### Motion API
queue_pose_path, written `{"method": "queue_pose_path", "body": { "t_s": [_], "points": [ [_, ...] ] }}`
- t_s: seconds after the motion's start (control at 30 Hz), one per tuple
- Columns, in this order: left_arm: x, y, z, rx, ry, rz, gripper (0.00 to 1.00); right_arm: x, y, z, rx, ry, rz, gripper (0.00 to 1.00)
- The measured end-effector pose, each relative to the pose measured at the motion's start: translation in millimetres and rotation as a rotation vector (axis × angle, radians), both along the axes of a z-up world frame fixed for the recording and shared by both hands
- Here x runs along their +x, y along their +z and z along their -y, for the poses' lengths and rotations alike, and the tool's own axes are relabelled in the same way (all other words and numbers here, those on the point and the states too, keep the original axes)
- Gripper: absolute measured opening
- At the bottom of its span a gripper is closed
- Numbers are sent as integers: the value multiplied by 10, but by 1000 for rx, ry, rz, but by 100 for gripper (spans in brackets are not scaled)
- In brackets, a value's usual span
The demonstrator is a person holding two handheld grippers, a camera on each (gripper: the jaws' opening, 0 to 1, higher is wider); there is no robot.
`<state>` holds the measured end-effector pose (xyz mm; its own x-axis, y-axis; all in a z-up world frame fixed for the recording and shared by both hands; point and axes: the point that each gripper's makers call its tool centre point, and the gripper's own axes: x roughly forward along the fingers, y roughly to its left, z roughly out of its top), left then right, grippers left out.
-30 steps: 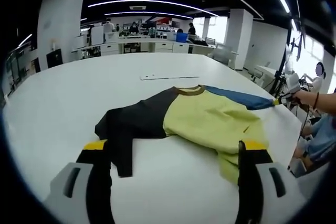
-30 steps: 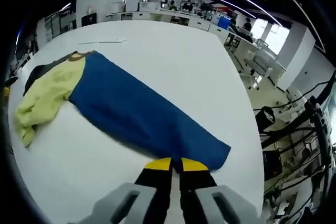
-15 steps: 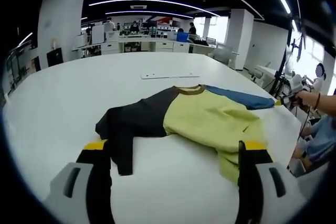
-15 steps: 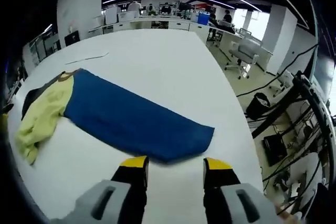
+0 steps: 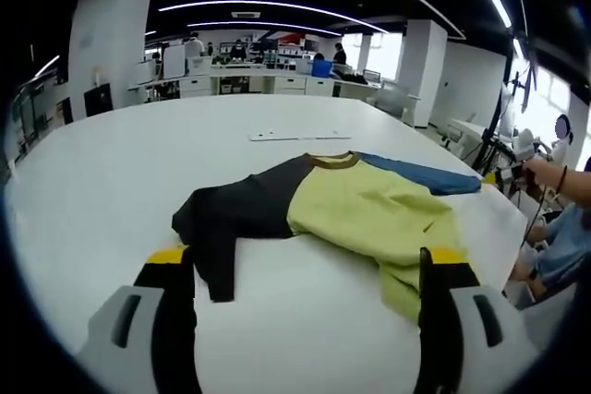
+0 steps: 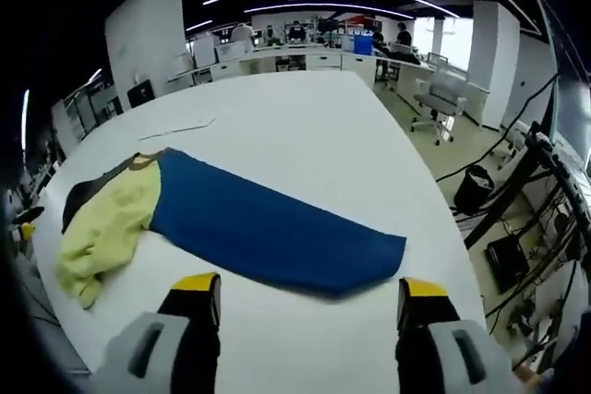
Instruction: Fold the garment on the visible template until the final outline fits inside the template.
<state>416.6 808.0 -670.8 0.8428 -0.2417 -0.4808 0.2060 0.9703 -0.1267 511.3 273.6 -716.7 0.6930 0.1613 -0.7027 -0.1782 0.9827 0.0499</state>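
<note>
While both hand-held grippers stand with their jaws spread wide and nothing between them, a colour-blocked garment (image 5: 323, 209) lies unfolded on a broad white table (image 5: 138, 163), its black sleeve (image 5: 217, 228) reaching toward the left gripper (image 5: 309, 269) and its yellow-green body (image 5: 374, 209) rumpled at the hem just beside that gripper's right-hand jaw. From the garment's brown collar (image 5: 332, 160), a blue sleeve (image 5: 420, 175) runs out flat toward the table's edge, where the right gripper (image 5: 503, 175) shows, held in a person's hand (image 5: 545, 173), close to the cuff but apart from it. In the right gripper view the same garment (image 6: 231, 219) stretches across the table (image 6: 305, 126), the blue sleeve (image 6: 277, 232) laid smooth with its cuff end just ahead of the right gripper (image 6: 309, 297), whose yellow-tipped jaws sit either side of it without touching the cloth; the yellow-green body (image 6: 106, 232) is bunched at the sleeve's far end, and a sliver of black (image 6: 83, 196) shows beyond it. Past the garment's collar a thin white strip (image 5: 300, 135) lies flat on the tabletop, well apart from the cloth. Beyond the table, desks (image 5: 249, 76) with people at them line the back of a large room, and an office chair (image 6: 445, 89) stands off the table's side.
</note>
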Motion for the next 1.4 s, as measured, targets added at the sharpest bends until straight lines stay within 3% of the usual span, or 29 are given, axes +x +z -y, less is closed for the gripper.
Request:
{"method": "queue_pose_path", "body": {
  "t_s": [0.27, 0.47, 0.7, 1.0, 1.17, 1.4],
  "points": [
    [-67, -17, 23, -1, -19, -3, 99, -85, 88, -407, 69, 71, 17, 90],
    [-92, -66, 113, 27, -68, -14, 99, -180, 138, -795, 113, 151, 28, 91],
    [-111, -217, 221, 77, -139, -48, 97, -333, 123, -1290, 123, 322, 23, 87],
    [-73, -423, 389, 104, -221, -80, 86, -513, 4, -1749, 127, 497, 7, 64],
    [-81, -565, 527, 166, -286, -108, 79, -592, -107, -1911, 181, 530, -25, 54],
    [-46, -702, 670, 146, -317, -127, 63, -714, -260, -2106, 186, 600, -61, 39]
  ]
}}
